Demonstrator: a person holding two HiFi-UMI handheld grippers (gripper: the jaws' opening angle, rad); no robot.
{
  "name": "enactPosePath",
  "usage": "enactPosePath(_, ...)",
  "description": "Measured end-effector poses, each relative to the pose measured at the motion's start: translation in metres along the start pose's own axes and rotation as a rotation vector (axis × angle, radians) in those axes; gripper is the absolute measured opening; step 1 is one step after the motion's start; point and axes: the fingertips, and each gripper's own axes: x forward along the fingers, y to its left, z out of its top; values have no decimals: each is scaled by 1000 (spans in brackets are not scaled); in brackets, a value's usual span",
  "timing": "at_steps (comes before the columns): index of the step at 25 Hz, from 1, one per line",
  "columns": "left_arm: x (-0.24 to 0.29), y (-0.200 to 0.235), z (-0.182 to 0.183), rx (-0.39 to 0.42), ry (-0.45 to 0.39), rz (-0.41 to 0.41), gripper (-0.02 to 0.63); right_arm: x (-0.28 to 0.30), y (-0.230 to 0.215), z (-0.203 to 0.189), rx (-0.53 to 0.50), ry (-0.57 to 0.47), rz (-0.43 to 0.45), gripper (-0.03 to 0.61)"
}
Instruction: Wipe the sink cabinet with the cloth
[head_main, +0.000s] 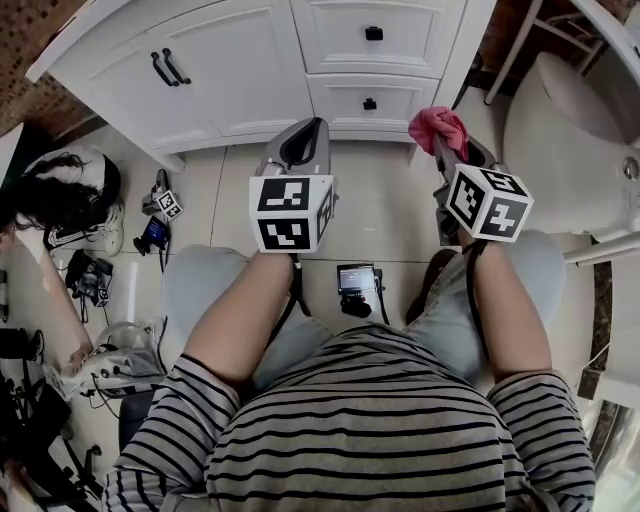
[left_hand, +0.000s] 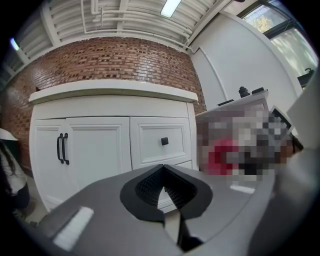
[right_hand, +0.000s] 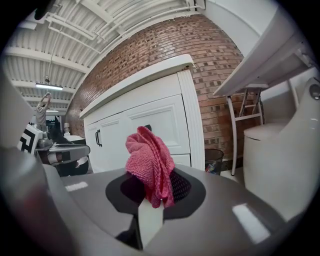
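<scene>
Before cabinet (right_hand: 150, 120), right tongs (right_hand: 156, 197) forward, pinching cloth (right_hand: 150, 160)

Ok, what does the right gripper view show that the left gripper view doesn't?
Only the right gripper view: the right gripper shut on the pink cloth, the toilet and a waste bin. Only the left gripper view: the left gripper, jaws together and empty, and the drawer knob. Both: the white sink cabinet, its black door handles and the brick wall.

White sink cabinet (head_main: 250, 60), far side. Just before it: left tongs (head_main: 308, 135); right tongs (head_main: 447, 150) clamping pink cloth (head_main: 438, 125). White toilet (head_main: 565, 110), right.
</scene>
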Motion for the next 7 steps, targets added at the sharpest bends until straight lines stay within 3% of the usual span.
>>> enactPosePath(7, 0, 5, -4, -8, 8, 1, 2, 4, 4, -4, 2, 7, -2, 66)
